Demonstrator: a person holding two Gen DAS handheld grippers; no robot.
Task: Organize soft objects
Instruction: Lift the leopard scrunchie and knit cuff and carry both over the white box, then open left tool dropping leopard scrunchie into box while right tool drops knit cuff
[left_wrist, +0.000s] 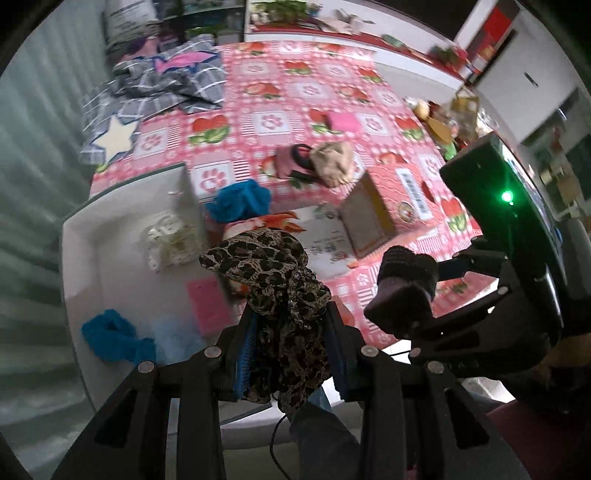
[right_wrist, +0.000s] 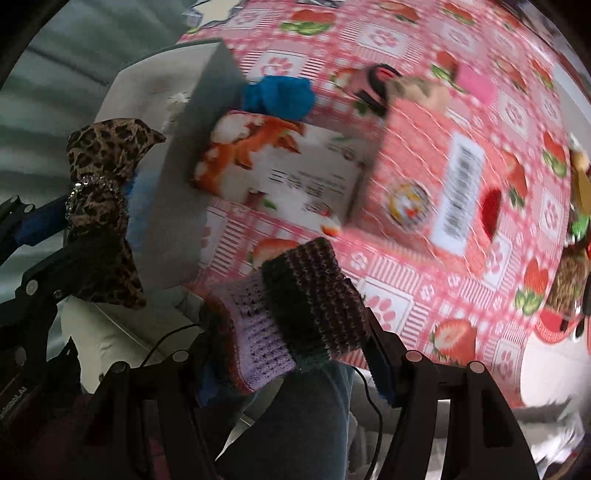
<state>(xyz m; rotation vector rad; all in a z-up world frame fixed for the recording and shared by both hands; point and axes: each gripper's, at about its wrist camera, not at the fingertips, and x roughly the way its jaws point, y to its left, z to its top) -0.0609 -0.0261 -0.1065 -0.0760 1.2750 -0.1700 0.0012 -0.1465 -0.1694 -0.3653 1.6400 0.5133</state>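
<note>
The left gripper was clamped narrow on a leopard-print bow, whose loose upper lobe flopped above the pads, while the right gripper was closed at a middling width on a knitted purple-and-dark piece that bulged well past its pads. Ahead and to the left of the left tongs sat the white bin, already holding a blue fuzzy item and a pink pad. The likeliest slip was the bow: held only by its lower half, it might sag or snag on the bin's wall. The knit, gripped at one end, might peel free if jolted. With the two tongs close together, the pair could also knock each other, or the tissue box and the pink carton lying just ahead of the right tongs. The carton carried a barcode label and a round emblem, and the tissue box had printed lines, but all the writing was too blurred to read.
</note>
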